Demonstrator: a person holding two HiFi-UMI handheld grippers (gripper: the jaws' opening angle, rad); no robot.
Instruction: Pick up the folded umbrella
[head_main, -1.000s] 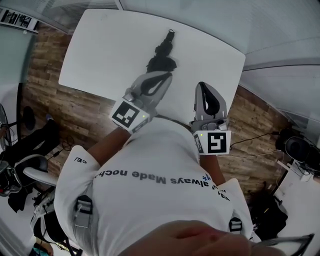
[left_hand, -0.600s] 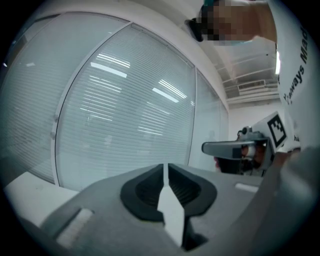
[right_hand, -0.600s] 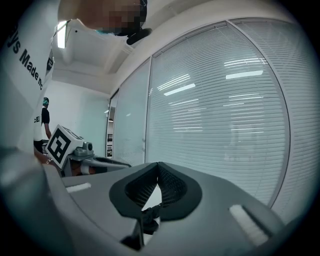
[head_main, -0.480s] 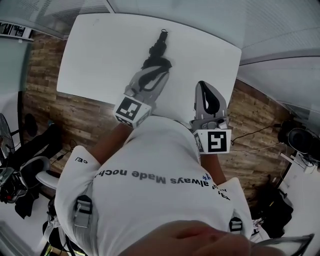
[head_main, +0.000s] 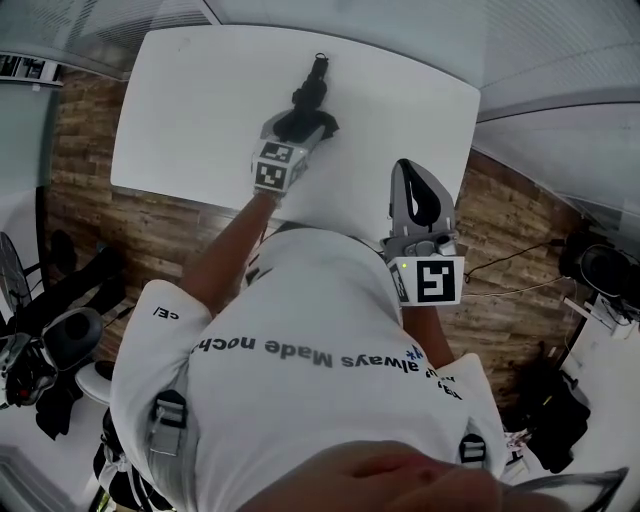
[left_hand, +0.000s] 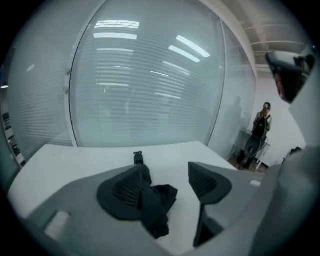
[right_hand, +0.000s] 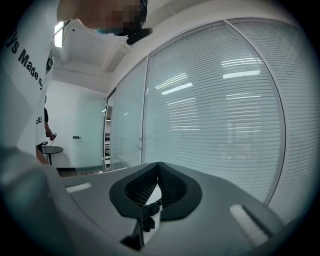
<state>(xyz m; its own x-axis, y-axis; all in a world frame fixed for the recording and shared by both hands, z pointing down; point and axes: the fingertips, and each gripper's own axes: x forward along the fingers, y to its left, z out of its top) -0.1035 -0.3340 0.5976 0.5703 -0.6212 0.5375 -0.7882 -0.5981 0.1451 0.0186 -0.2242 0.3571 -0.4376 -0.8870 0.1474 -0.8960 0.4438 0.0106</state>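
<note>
Much open table (head_main: 190, 110) around folded umbrella (head_main: 310, 92)

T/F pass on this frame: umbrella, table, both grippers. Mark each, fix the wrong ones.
1. The folded umbrella lies on the white table. True.
2. The right gripper has its fingers wide apart. False: they are together, with nothing gripped.
3. Umbrella fabric sits between the fingers of the left gripper. True; the fingers are opening and are not pressing on it.
4. The umbrella's canopy is spread open. False: it is a folded black bundle.
5. The right gripper is down at the umbrella. False: it is held close to the person, near the table's edge; the left gripper is the one at the umbrella.
</note>
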